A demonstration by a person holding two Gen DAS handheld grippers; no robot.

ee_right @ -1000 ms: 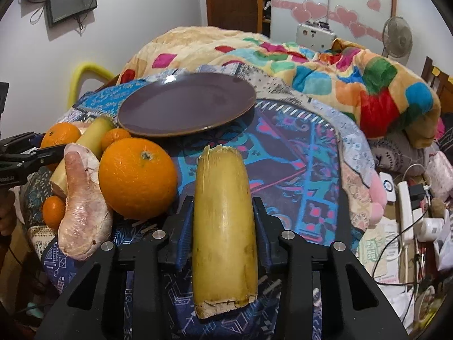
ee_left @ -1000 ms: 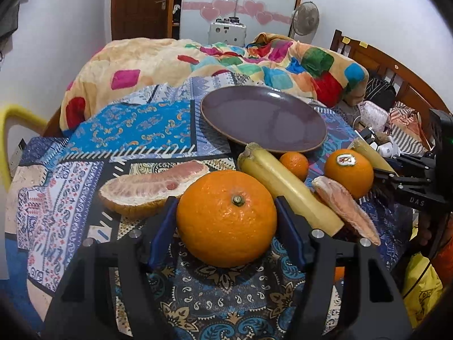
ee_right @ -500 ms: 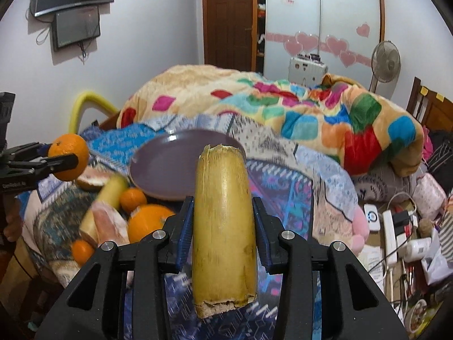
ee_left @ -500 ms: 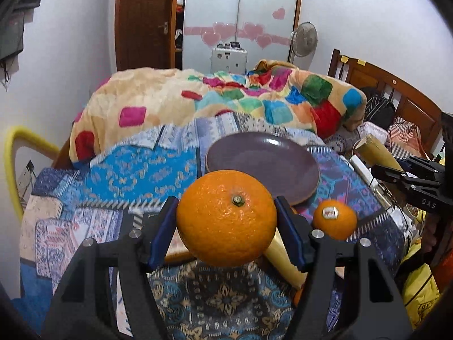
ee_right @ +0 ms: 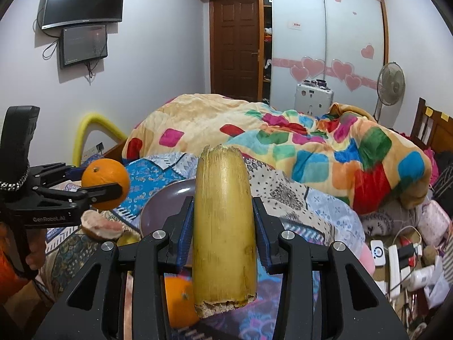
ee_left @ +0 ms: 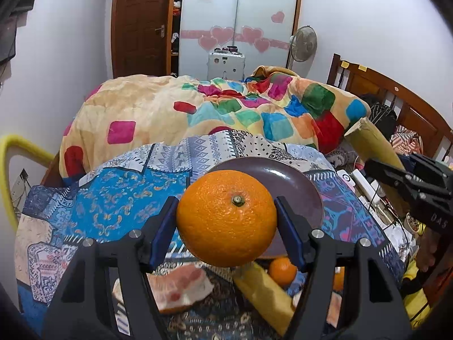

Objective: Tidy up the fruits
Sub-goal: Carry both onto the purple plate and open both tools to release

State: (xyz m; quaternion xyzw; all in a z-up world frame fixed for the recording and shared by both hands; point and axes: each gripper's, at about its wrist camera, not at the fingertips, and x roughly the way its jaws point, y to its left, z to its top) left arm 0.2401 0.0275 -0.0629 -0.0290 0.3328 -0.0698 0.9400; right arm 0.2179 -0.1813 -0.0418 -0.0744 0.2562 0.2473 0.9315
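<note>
- Fruits: a large orange (ee_left: 226, 218) is clamped between the blue pads of the left gripper (ee_left: 226, 221), stem end up, held in the air; the pads press on its two flanks.
- Left wrist view, left to right: a cut pomelo piece (ee_left: 181, 289) lies on the patterned cloth (ee_left: 113, 198) at about 7 o'clock of the orange; a yellow cane length (ee_left: 263, 294) lies at 5 o'clock; a small orange (ee_left: 282, 271) sits just beside that length.
- Purple plate (ee_left: 305, 187): behind the held orange at about 1 o'clock, on the cloth, with nothing showing on the part of it in view.
- Right gripper (ee_right: 223, 223): jaws clamped on a thick yellow cane piece (ee_right: 223, 226), long axis pointing away from the camera, cut end nearest. It too is off the cloth.
- Right wrist view: the plate (ee_right: 167, 198) shows at 10 o'clock of the cane piece; the left gripper with its orange is at 9 o'clock, well apart.
- Step in hand, as judged: carry phase, both pieces gripped and raised, neither yet set down.
- Next move calls for: bring each piece over the plate, lower until it rests, then part the jaws. The orange may roll on release, so set it towards the plate's middle. Keep the two grippers apart over the plate.
</note>
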